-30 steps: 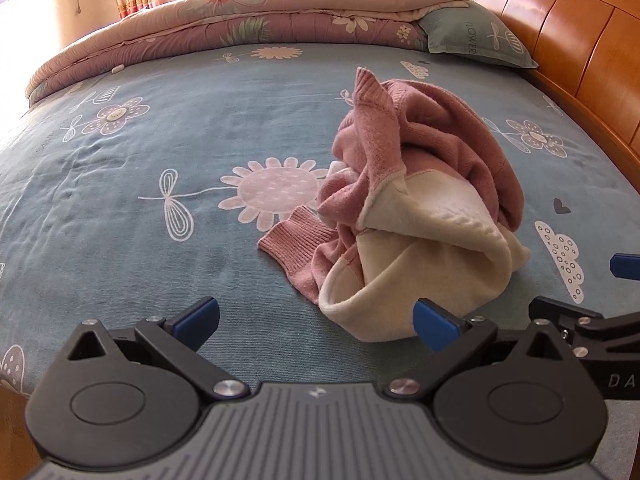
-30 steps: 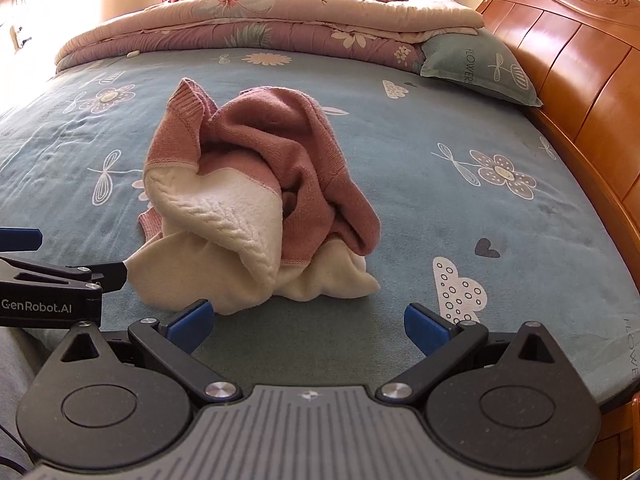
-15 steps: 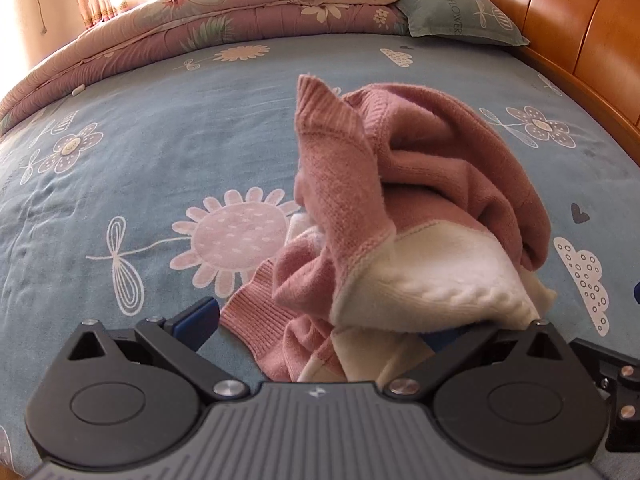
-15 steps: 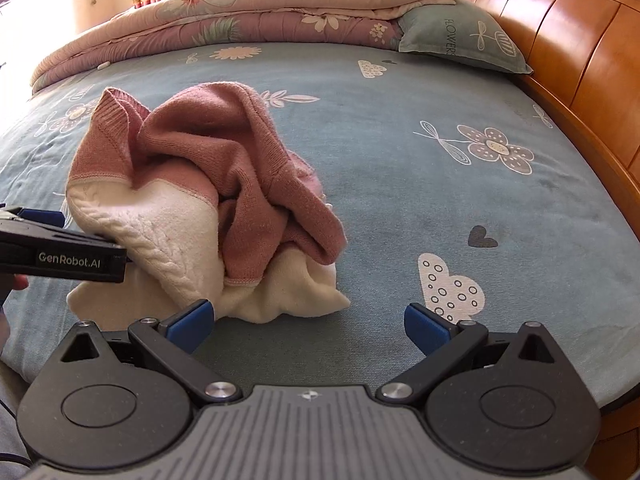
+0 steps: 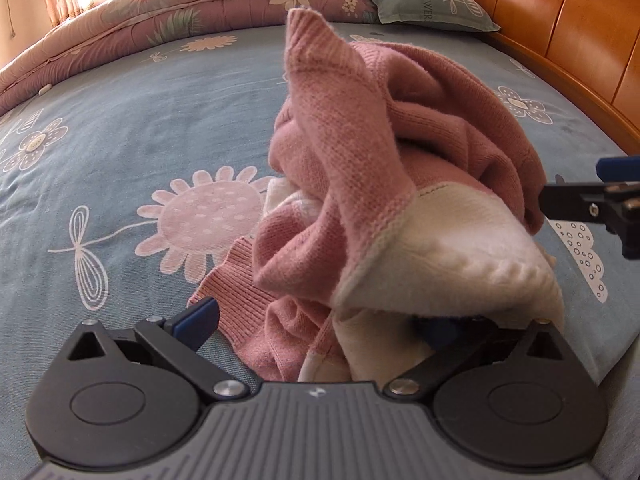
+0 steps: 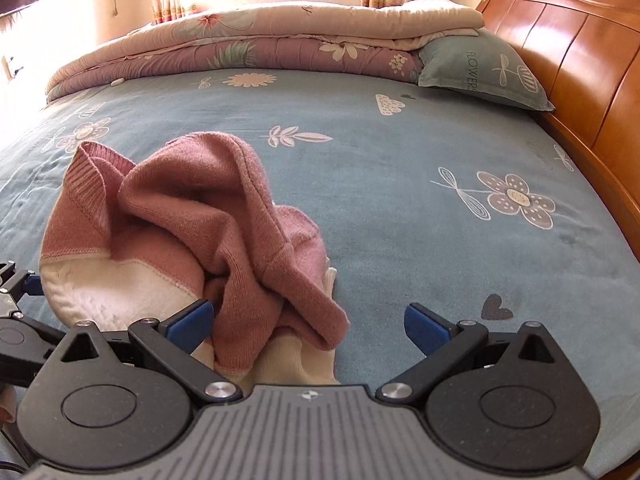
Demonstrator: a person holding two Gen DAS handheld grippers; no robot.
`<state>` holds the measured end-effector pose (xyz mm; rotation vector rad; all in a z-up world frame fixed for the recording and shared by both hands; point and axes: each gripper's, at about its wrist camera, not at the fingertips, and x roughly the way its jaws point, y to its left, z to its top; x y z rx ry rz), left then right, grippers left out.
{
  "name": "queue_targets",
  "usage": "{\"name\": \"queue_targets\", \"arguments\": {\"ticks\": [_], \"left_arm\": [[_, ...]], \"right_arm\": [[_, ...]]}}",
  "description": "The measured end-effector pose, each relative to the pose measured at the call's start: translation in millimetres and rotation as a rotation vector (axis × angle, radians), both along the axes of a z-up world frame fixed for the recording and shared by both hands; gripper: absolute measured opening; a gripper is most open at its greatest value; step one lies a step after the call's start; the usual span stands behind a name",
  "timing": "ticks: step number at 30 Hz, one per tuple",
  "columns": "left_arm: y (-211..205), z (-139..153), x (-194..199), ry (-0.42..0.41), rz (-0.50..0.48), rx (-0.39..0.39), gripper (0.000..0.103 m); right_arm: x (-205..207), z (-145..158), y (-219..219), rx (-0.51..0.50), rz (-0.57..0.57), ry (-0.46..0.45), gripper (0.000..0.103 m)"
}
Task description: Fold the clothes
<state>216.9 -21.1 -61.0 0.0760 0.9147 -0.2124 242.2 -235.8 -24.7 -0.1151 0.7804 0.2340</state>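
A crumpled pink and cream knit sweater (image 5: pixel 384 184) lies in a heap on the blue flowered bedsheet (image 5: pixel 120 128). My left gripper (image 5: pixel 320 320) is open and pushed against the heap's near edge; cream cloth droops over its right finger and pink cloth lies between the jaws. In the right wrist view the same sweater (image 6: pixel 192 232) fills the lower left. My right gripper (image 6: pixel 308 324) is open there, with the sweater's lower fold between its fingers. The right gripper's tip (image 5: pixel 592 196) shows at the heap's right side in the left wrist view.
A folded floral quilt (image 6: pixel 260 44) lies across the far end of the bed, with a blue-grey pillow (image 6: pixel 480 72) beside it. A wooden headboard (image 6: pixel 580 64) runs along the right. Bare sheet (image 6: pixel 440 200) stretches to the right of the heap.
Both grippers moved forward into the sweater heap. The left one went from short of the cloth to under its cream fold; the right one closed in from the bare sheet.
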Motion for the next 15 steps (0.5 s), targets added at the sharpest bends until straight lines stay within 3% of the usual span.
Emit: {"name": "queue_targets", "arguments": {"ticks": [4, 9, 15], "left_arm": [[7, -5, 1, 0.012, -0.004, -0.044, 0.103], [7, -10, 0, 0.004, -0.019, -0.042, 0.103], [7, -8, 5, 0.007, -0.056, -0.036, 0.103]], "right_arm": [[23, -15, 15, -0.030, 0.064, -0.019, 0.103], [29, -39, 22, -0.109, 0.199, -0.056, 0.103], [40, -26, -5, -0.138, 0.086, -0.063, 0.103]]}}
